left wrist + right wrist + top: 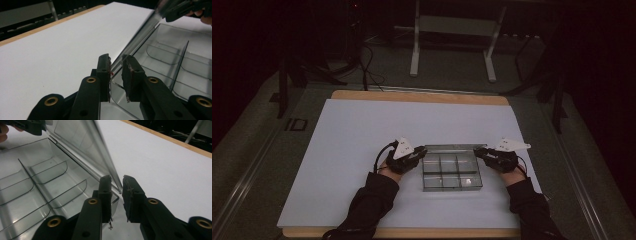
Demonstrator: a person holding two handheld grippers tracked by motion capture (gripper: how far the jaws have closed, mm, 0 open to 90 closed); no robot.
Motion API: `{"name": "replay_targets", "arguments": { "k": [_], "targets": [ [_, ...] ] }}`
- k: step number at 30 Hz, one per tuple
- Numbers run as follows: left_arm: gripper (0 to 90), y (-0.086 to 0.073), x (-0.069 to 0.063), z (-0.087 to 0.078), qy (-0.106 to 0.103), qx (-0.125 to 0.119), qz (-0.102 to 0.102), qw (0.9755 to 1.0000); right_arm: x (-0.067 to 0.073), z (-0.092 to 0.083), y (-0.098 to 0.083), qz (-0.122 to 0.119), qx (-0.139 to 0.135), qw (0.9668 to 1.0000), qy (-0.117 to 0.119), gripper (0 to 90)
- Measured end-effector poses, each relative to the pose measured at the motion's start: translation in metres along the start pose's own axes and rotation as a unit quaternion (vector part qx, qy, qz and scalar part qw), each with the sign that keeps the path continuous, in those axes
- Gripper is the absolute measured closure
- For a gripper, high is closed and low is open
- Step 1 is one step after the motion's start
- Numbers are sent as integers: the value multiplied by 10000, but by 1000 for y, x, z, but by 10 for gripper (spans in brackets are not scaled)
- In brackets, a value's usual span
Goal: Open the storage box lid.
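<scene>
Nearest the person, the left tool [418,155] and the right tool [481,153] sit at opposite ends of the clear compartment box [451,173], which rests right of centre on the white tabletop [352,150]. Each tool's jaws stand slightly apart around an end edge of the raised lid [140,37], not visibly clamped. Risk: thin, slick plastic may slip out, or uneven motion may twist the hinge. Beyond the box, open tabletop extends to the far wooden edge [422,97].

Bare white sheet [362,145] lies open outboard of each claw; between them the box [452,172] and its raised lid [140,35] block passage.
</scene>
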State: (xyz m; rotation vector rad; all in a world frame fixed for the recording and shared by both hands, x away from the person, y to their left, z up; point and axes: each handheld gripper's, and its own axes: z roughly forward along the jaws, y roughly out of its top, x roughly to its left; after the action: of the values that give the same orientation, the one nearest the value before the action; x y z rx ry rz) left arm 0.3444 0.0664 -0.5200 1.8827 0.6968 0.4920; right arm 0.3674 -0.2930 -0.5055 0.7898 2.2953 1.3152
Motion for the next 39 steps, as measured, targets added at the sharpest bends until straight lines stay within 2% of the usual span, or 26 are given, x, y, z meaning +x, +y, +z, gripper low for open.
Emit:
{"name": "replay_targets", "arguments": {
  "k": [10, 16, 25, 30, 34, 39],
  "targets": [
    [803, 0, 0, 1, 182, -161, -172, 9996, -2, 2, 3, 171, -86, 9998, -103, 814],
    [802, -1, 0, 4, 244, -185, -315, 9990, -2, 5, 5, 277, -86, 9994, -173, 815],
    [801, 0, 0, 10, 451, -208, -434, 9978, -1, 9, 6, 396, -61, 9986, -354, 812],
    [802, 0, 1, 13, 504, -201, -460, 9975, -1, 11, 7, 461, -30, 9979, -450, 811],
    [798, 0, 3, 15, 484, -227, -567, 9970, 0, 13, 6, 487, -22, 9974, -530, 810],
    [793, 2, 4, 20, 588, -231, -633, 9960, 0, 14, 5, 591, -24, 9966, -567, 809]
  ]
}}
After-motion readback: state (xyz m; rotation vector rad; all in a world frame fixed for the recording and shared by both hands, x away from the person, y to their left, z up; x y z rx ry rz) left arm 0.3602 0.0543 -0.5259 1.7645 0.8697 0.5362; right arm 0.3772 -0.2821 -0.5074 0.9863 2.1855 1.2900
